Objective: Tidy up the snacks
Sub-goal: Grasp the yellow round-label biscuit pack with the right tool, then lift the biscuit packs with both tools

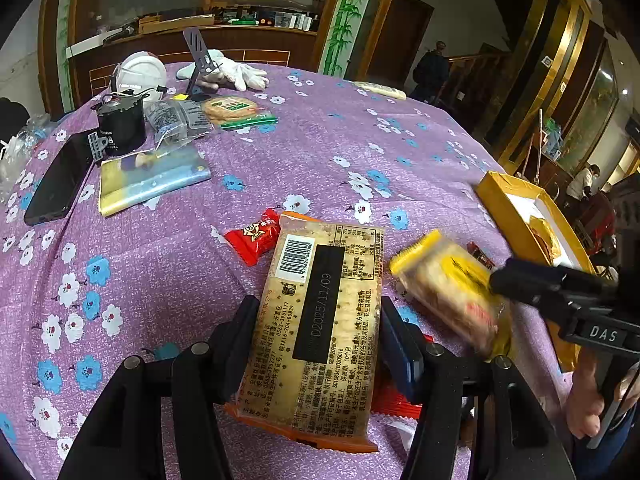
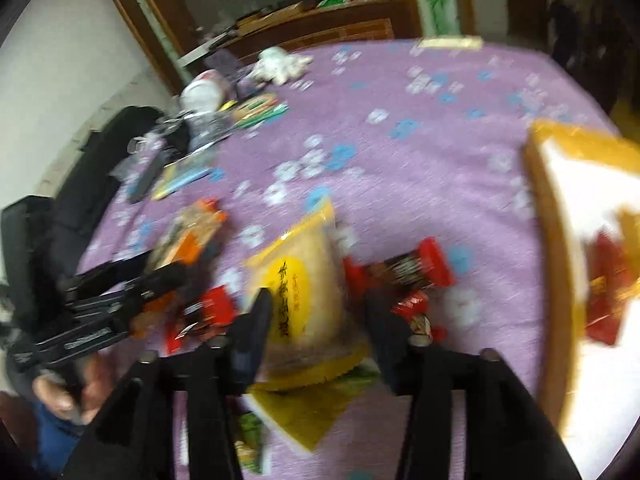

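- The left gripper [image 1: 318, 320] pinches a flat orange-edged cracker packet [image 1: 320, 332] between its jaws, barcode side up, over the purple flowered table [image 1: 300, 152].
- The right gripper [image 2: 316, 324] has its jaws spread around a yellow-wrapped biscuit pack [image 2: 300, 280] (blurred), which lies among red candies [image 2: 412, 268].
- A yellow cardboard box [image 1: 504, 200] sits to the right.

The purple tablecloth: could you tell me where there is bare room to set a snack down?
The widest bare patch of the purple tablecloth lies mid-table, bordered by the blue-yellow packet, the round cracker pack and the yellow box. The near-left cloth beside the phone is also free. It is crowded around the cracker packet, yellow packet and red candy.
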`<state>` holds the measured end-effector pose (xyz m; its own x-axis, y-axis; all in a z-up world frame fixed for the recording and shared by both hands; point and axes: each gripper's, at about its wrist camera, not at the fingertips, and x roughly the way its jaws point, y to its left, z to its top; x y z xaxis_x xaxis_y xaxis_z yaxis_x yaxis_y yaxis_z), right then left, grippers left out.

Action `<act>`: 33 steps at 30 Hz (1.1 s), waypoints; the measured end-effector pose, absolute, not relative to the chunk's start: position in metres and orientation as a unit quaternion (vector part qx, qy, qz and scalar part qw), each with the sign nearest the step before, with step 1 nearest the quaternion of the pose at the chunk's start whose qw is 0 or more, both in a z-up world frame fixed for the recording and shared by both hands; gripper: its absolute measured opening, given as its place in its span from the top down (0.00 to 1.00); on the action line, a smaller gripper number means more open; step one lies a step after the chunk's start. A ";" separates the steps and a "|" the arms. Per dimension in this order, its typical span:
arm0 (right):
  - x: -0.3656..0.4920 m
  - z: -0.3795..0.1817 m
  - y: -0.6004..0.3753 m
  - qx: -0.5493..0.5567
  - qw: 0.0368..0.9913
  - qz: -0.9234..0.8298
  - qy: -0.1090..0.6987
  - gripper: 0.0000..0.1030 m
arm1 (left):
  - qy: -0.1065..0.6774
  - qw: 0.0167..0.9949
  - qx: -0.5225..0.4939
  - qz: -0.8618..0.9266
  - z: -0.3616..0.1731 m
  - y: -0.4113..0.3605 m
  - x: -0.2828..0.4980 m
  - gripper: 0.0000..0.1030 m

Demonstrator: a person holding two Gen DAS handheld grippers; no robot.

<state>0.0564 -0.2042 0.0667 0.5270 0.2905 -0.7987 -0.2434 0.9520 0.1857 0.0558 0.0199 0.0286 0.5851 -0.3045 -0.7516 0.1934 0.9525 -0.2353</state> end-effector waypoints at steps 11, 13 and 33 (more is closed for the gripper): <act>0.054 0.062 -0.178 -0.042 0.881 0.186 0.434 0.29 | 0.434 0.887 -0.073 -0.140 0.028 0.022 0.056 0.40; 0.057 0.062 -0.178 -0.030 0.876 0.191 0.443 0.29 | 0.434 0.887 -0.074 -0.137 0.028 0.024 0.056 0.40; 0.083 0.035 -0.144 -0.045 0.850 0.169 0.497 0.33 | 0.429 0.886 -0.089 -0.151 0.033 0.030 0.052 0.40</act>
